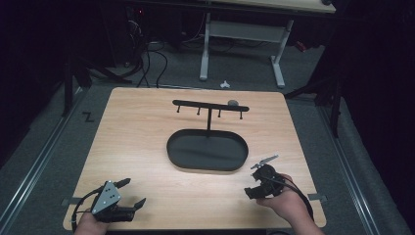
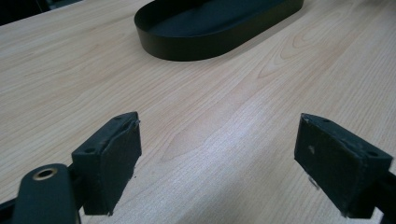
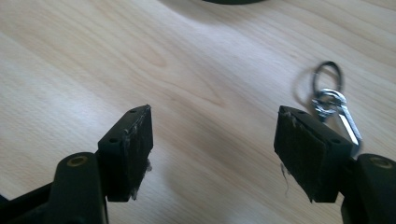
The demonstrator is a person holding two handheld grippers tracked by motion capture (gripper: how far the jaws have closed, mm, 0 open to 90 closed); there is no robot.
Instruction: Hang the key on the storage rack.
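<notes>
The work looks to be at its opening step: picking up the key, with the hook stand the likely place to hang it. At the bottom right of the high view, the right gripper hangs low over the wooden table, jaws spread wide and holding nothing. In the right gripper view the key lies flat at the right of the frame on its small ring, just beyond the right jaw's tip and outside the gap. The next move calls for sliding the gripper sideways so the key sits between the pads, then closing. At the bottom left of the high view, the left gripper is also wide open and empty. Farther up, mid-frame, sits the black oval tray, and behind it rises the hook stand.
</notes>
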